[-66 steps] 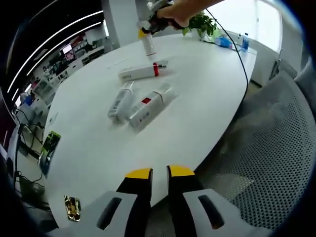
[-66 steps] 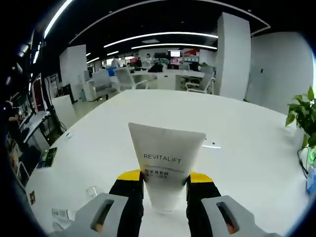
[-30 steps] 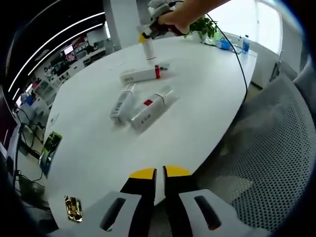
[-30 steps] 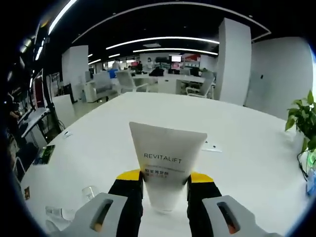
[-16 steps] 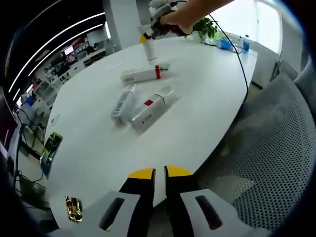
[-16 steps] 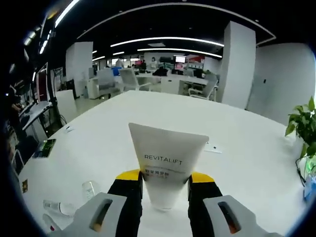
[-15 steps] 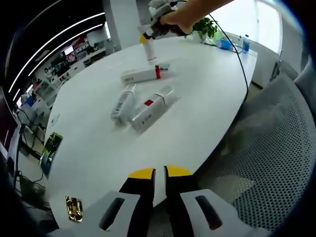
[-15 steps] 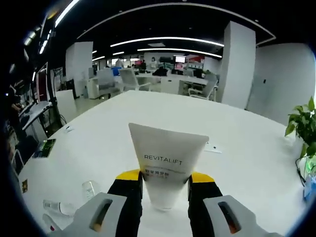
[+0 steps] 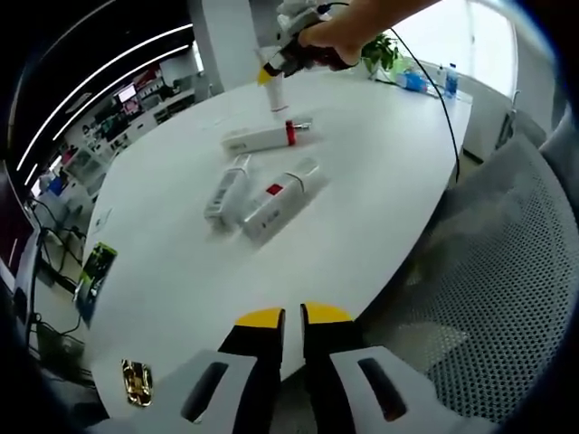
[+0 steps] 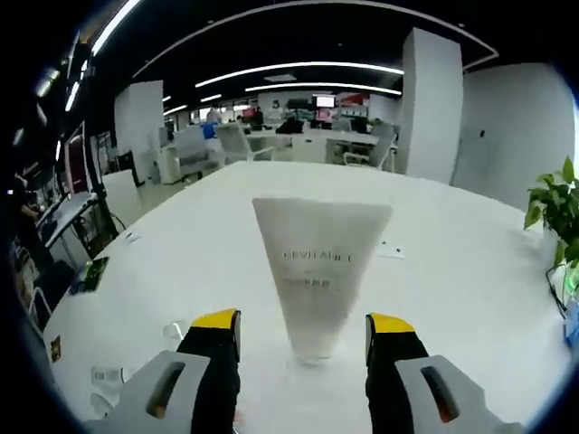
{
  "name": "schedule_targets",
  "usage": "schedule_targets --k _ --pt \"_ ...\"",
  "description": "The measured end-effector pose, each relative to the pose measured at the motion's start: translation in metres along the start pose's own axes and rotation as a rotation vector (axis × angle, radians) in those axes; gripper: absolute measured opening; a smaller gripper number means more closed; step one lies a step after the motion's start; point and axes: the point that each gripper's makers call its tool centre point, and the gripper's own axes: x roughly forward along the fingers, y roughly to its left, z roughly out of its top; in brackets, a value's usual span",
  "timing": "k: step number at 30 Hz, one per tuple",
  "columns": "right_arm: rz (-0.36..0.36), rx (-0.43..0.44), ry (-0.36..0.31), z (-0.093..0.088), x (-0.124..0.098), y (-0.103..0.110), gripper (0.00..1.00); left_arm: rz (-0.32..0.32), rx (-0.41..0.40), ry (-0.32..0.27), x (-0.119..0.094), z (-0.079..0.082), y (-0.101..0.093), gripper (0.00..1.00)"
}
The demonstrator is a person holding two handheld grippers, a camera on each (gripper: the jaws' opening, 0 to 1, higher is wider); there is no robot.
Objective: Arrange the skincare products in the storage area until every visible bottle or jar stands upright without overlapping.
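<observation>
In the left gripper view, the left gripper (image 9: 291, 316) rises at the bottom centre, its yellow-tipped jaws pressed together with nothing between them, hanging over the near edge of the white table (image 9: 172, 262). A grey mesh chair (image 9: 488, 298) takes up the right side of the frame. A small gold object (image 9: 136, 381) lies at the lower left on the table, and a green-and-black packet (image 9: 90, 276) lies further up the left edge. Near the frame's centre, a white box with a red mark (image 9: 276, 199) lies flat beside a white tube (image 9: 226, 188); whether they touch cannot be told. Above them, a long white tube with a red band (image 9: 268, 137) lies on its side, apart from the pair. At the top centre, the right gripper (image 9: 276, 65) is seen held by a person's hand (image 9: 330, 41) around the upright tube (image 9: 277, 93), which stands on the table. A potted plant (image 9: 382, 50) stands at the far upper right.

In the right gripper view, the right gripper (image 10: 303, 324) has its jaws spread wide at the bottom, one on either side of the upright tube (image 10: 318, 271), with clear gaps on both sides. The tube stands cap-down on the table (image 10: 452, 280) in the centre of the frame, its printed text blurred. Office chairs (image 10: 237, 143) stand in the upper background, and plant leaves (image 10: 556, 212) show at the right edge.
</observation>
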Motion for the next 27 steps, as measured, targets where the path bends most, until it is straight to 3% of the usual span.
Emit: schedule_targets --k 2,5,9,10,12,15,18,21,24,26,27 --pt "0.058 0.007 0.057 -0.025 -0.003 0.009 0.57 0.001 -0.003 0.001 0.000 0.000 0.000 0.03" --pt "0.152 -0.008 0.089 -0.042 -0.009 0.026 0.58 0.003 -0.002 0.000 -0.001 0.000 0.001 0.03" --pt "0.386 0.044 0.167 -0.062 -0.015 0.069 0.60 0.001 0.001 0.001 0.000 0.000 0.000 0.03" --pt "0.408 -0.001 0.199 -0.069 -0.015 0.074 0.61 0.001 0.002 0.001 0.000 0.000 0.000 0.03" --pt "0.407 -0.143 0.232 -0.076 -0.014 0.075 0.59 0.000 0.003 0.002 0.000 0.000 0.000 0.03" --pt "0.459 -0.277 0.322 -0.092 -0.012 0.085 0.58 -0.002 0.004 0.007 0.000 -0.001 -0.001 0.03" --pt "0.489 -0.438 0.365 -0.100 -0.011 0.092 0.55 -0.002 0.005 0.005 0.000 -0.001 -0.001 0.03" --pt "0.490 -0.490 0.394 -0.105 -0.008 0.094 0.47 -0.001 0.007 0.008 0.000 -0.001 -0.001 0.02" --pt "0.480 -0.484 0.423 -0.110 -0.005 0.091 0.47 -0.001 0.007 0.011 0.000 -0.002 -0.001 0.02" --pt "0.489 -0.531 0.454 -0.118 -0.008 0.089 0.40 -0.002 0.005 0.012 0.000 -0.002 -0.001 0.02" --pt "0.484 -0.595 0.453 -0.120 -0.007 0.086 0.37 -0.001 0.006 0.012 0.000 -0.002 -0.001 0.02"
